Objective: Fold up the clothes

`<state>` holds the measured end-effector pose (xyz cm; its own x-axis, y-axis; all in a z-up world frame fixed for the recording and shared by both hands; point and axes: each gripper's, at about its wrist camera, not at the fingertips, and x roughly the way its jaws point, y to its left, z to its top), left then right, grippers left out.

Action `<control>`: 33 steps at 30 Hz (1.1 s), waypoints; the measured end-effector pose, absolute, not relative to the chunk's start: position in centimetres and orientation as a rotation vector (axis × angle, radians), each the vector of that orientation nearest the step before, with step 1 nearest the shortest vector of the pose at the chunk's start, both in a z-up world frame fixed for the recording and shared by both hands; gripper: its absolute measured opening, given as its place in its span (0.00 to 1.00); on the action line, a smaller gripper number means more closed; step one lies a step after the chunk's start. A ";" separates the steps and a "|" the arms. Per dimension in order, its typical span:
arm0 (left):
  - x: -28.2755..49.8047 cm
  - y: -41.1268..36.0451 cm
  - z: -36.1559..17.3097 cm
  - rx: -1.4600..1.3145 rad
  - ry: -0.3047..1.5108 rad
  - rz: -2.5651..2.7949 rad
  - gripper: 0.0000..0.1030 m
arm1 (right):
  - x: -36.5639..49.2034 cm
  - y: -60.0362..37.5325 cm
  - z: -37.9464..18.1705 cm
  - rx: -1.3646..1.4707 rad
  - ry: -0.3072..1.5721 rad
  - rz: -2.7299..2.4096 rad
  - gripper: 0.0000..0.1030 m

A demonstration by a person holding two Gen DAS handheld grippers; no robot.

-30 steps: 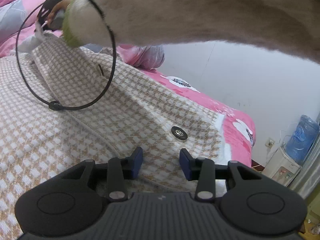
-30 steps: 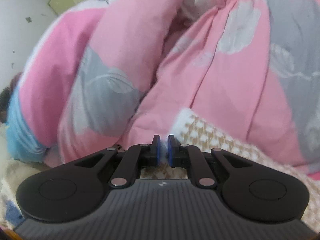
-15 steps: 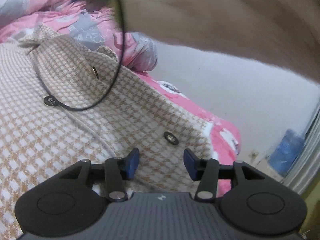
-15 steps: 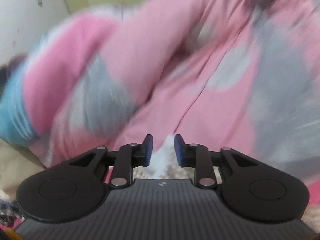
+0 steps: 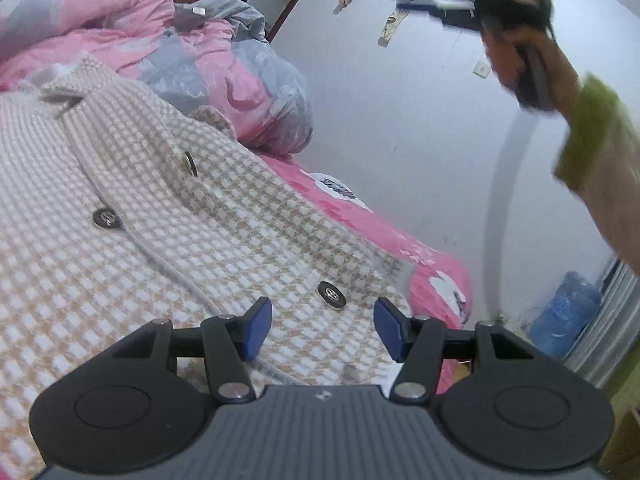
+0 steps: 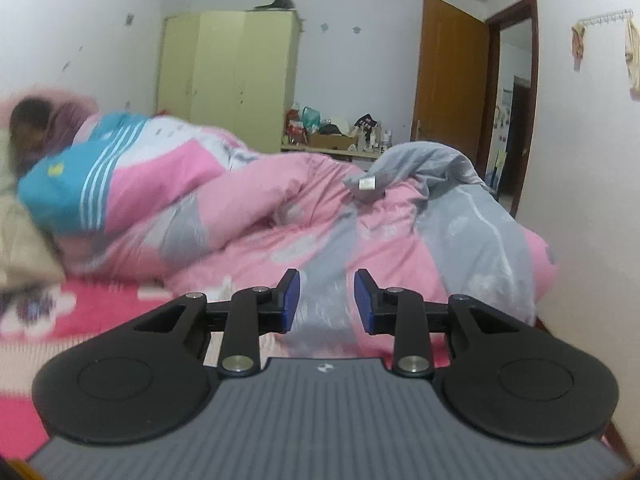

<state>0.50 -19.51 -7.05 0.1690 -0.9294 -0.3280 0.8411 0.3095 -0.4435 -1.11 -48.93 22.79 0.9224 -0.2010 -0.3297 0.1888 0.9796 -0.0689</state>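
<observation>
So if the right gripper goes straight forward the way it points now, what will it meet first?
Most likely the pink and grey quilt heaped on the bed. The right gripper is empty, its jaws are opening, and the gap between them frames a grey patch of that quilt. Nothing shows in between, though the depth is hard to judge.

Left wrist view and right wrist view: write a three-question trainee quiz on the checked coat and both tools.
1. True or false: the left tool has cloth of the beige-and-white checked woven coat clamped between its blue pads.
2. Multiple choice: in the left wrist view, the pink and grey flowered quilt lies A) under the coat, B) bunched beyond the coat's collar end, C) on the floor.
3. Fill in: the right tool has ____ between its blue pads.

Key
1. False: the pads stand apart above the coat and the jaws are opening.
2. B
3. Nothing: its jaws are opening, with only the quilt far behind the gap.
</observation>
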 end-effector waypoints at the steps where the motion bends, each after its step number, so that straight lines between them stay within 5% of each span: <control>1: 0.4 -19.3 -6.7 -0.168 0.601 -1.259 0.56 | -1.8 -48.4 21.5 -0.040 0.365 -0.184 0.28; 11: -0.4 -19.3 -6.7 -0.111 0.637 -1.196 0.54 | 7.2 -38.4 5.3 -0.076 0.650 0.095 0.28; 22: -0.2 -19.9 -8.6 -0.146 0.644 -1.205 0.51 | 25.1 -32.5 -1.5 -0.239 0.770 0.032 0.30; 33: 0.0 -19.2 -9.2 -0.202 0.649 -1.233 0.51 | 29.3 -34.4 -4.9 -0.186 0.824 -0.003 0.40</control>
